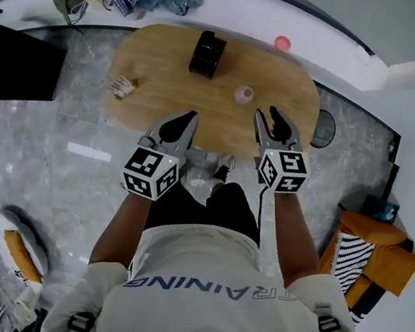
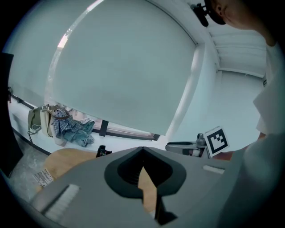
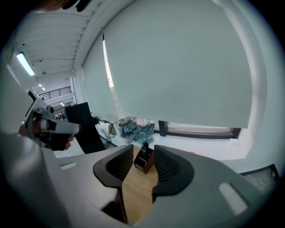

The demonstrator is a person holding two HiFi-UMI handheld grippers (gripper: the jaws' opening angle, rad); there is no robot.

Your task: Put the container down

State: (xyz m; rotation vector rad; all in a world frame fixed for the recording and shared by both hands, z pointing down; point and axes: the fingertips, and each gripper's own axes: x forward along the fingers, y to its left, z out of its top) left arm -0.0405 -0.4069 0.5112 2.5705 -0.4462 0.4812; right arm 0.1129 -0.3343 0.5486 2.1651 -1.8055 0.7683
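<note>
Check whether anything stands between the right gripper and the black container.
Yes: in the head view a small clear cup stands on the wooden table, roughly on the line from the right gripper to the black container.

A small, round, translucent plastic container with a faint pink tint (image 1: 244, 94) stands upright on the oval light-wood tabletop (image 1: 154, 58), a little above and right of the centre of the head view. It is seen from almost straight above, so its circular rim shows as a pale ring, and it is too small to tell whether it holds anything. It rests flat on the right half of the table, with bare wood all around it and nothing touching it.
</note>
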